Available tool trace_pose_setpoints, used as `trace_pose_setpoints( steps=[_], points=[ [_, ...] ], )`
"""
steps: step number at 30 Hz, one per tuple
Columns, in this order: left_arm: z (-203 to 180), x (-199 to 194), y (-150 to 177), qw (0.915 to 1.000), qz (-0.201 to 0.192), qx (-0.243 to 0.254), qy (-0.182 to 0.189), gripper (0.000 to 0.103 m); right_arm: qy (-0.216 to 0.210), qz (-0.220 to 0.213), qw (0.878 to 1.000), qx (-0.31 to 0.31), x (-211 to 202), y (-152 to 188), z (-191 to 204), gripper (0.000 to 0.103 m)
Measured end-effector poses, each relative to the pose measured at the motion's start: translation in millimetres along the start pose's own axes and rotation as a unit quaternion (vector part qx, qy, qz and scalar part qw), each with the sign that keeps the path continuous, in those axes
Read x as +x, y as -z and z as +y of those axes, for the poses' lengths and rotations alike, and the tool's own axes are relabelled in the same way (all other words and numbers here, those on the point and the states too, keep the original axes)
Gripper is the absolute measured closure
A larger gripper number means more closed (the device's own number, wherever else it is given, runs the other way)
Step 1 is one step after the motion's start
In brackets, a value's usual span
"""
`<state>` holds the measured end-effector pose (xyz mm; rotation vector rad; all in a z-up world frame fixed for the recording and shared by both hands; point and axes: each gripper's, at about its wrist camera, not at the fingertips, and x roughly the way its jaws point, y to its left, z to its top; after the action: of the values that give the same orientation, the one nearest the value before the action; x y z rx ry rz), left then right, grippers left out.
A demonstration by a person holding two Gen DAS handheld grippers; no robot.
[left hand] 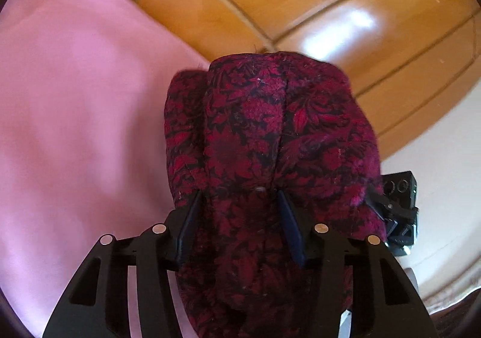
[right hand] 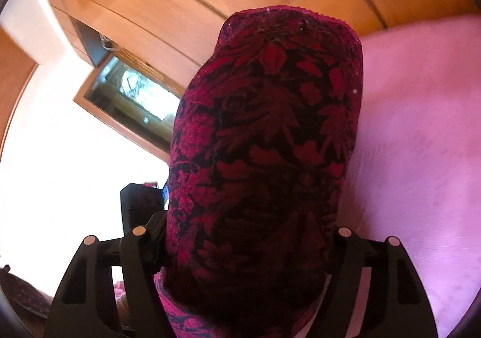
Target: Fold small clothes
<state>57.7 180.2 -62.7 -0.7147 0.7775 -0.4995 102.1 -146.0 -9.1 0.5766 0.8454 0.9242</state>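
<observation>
A: How many things are there?

B: One garment (left hand: 264, 139), two grippers, one pink sheet (left hand: 75, 103). The left gripper (left hand: 240, 217) and the right gripper (right hand: 240, 248) each have a part of the same cloth.

A: Which way does it run?

B: In both wrist views its long axis runs from near, between the fingers, to far, away from the camera, ending in a blunt rounded edge. It is bunched and draped, not flat.

A: And its look?

B: Dark cloth with a dense crimson and magenta leaf-and-flower print, slightly fuzzy, with a seam line down the middle in the left view.

A: The jaws?

B: The left jaws are narrowed around a fold of the garment. The right fingertips are buried under the cloth, so I cannot tell how they stand.

A: Where is it?

B: Raised in front of both cameras, with the pink sheet beside it and the wooden panelling (left hand: 300, 1) beyond.
</observation>
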Motion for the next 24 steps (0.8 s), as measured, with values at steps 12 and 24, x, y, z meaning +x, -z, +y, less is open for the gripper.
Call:
trace_pose_setpoints(
  steps=[12, 24],
  points=[
    [-207, 220, -13, 0.9696, 0.134, 0.192, 0.070, 0.057, 0.131, -0.208, 0.968, 0.057, -227, 23, -70, 0.033],
    [-254, 290, 66, 0.9377, 0.169, 0.296, -0.069, 0.064, 0.321, -0.213, 0.913, 0.137, -287, 96, -134, 0.011]
  ],
)
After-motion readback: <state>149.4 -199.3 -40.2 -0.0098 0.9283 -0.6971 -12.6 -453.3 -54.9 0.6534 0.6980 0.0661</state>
